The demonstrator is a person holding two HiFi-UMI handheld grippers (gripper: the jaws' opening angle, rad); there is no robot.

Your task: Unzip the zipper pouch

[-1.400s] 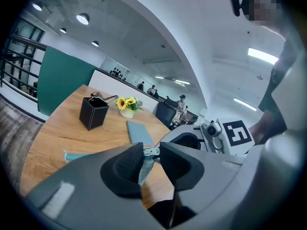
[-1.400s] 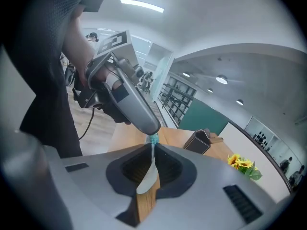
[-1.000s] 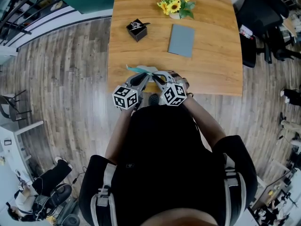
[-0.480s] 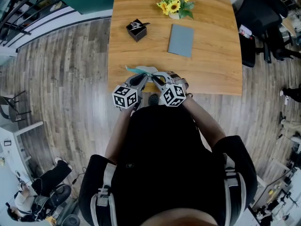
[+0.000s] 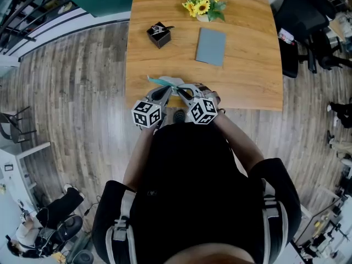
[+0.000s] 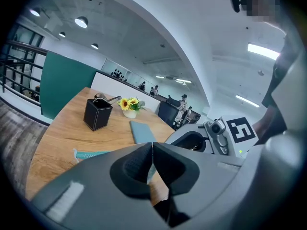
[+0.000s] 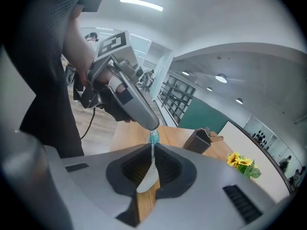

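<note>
The wooden surface (image 5: 247,65) carries the teal zipper pouch (image 5: 160,82) at its 6 o'clock edge. Its long axis runs 9-to-3, with the free end pointing to 9. Both grippers meet at its 3 o'clock end, equally near. The left gripper (image 5: 171,89), whose jaws have just been closing, pinches a pale sliver. The right gripper (image 5: 183,89) is clenched on its fabric.

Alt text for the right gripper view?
The right tool is shut on the pale edge of the zipper pouch, and the left tool, its jaws just closed, pinches the teal end beyond. A black box and sunflowers stand on the wooden table behind.
</note>
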